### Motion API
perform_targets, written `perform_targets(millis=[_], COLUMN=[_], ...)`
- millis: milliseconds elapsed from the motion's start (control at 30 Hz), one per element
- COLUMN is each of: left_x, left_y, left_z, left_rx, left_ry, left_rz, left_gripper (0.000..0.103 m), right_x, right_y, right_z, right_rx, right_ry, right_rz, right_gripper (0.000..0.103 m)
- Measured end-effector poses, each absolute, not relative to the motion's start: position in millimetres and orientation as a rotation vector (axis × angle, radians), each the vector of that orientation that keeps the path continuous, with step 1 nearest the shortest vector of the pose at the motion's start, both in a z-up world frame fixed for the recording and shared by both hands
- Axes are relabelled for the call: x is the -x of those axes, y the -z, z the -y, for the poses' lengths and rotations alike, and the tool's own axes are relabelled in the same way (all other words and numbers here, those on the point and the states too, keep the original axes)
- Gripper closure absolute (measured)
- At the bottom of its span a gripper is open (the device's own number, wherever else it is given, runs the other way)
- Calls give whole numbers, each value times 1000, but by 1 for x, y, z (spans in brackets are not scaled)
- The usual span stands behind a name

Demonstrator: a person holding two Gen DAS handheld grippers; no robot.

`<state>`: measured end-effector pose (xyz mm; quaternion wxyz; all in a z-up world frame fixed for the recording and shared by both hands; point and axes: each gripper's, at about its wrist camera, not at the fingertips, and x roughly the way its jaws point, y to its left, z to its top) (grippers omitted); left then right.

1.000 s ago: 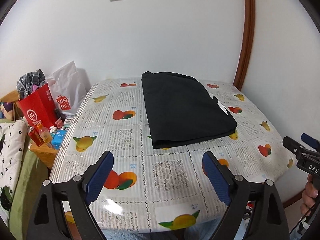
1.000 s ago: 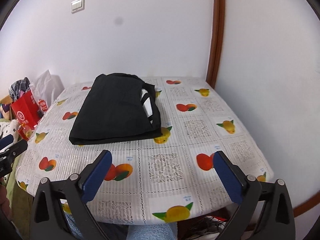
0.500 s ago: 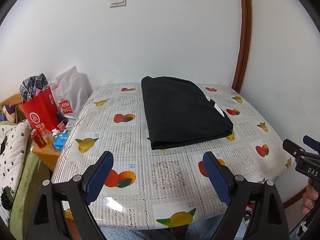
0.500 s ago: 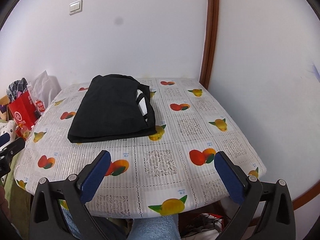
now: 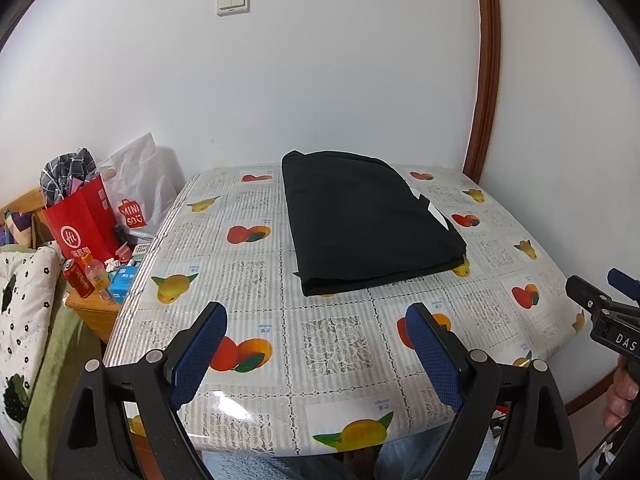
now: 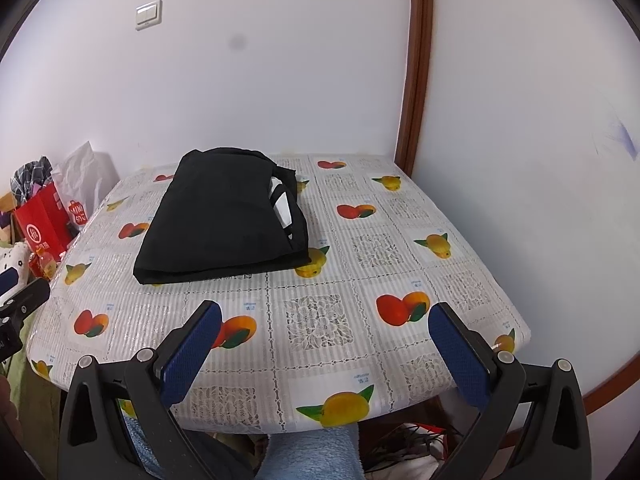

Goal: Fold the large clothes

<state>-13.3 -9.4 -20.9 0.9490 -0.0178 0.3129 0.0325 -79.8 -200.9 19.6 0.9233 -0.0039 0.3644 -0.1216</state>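
Lying folded on the far half of the desk (image 5: 336, 332), black garment (image 5: 368, 216) runs its long axis away from both grippers. Left gripper (image 5: 316, 354) and right gripper (image 6: 326, 350) hover over the near edge, jaws wide, empty. Garment sits ahead, closer to the left hand's side. Red bag (image 5: 80, 224) beyond desk's left edge.

I hold both tools side by side, tilted downward. My left tool (image 5: 316, 350) has its blue pads spread wide, nothing between them. My right tool (image 6: 326, 350) is equally wide apart and empty.
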Motion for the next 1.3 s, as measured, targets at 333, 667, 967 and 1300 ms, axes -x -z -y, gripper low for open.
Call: perform_targets(millis=[333, 667, 967, 1300], left_x=[13, 13, 12, 10], left_y=[22, 22, 23, 22], left_z=[8, 8, 8, 5], left_rx=[43, 48, 49, 55], left_ry=[-69, -70, -67, -71], left_rz=[-641, -641, -646, -653], left_gripper=[13, 13, 13, 13], right_x=[80, 79, 80, 78], right_y=[-19, -17, -16, -17], right_z=[202, 201, 198, 198], right_rx=[7, 16, 15, 14], right_ry=[253, 256, 252, 247], right_rz=[-744, -750, -748, -751], right_gripper=[1, 1, 1, 1])
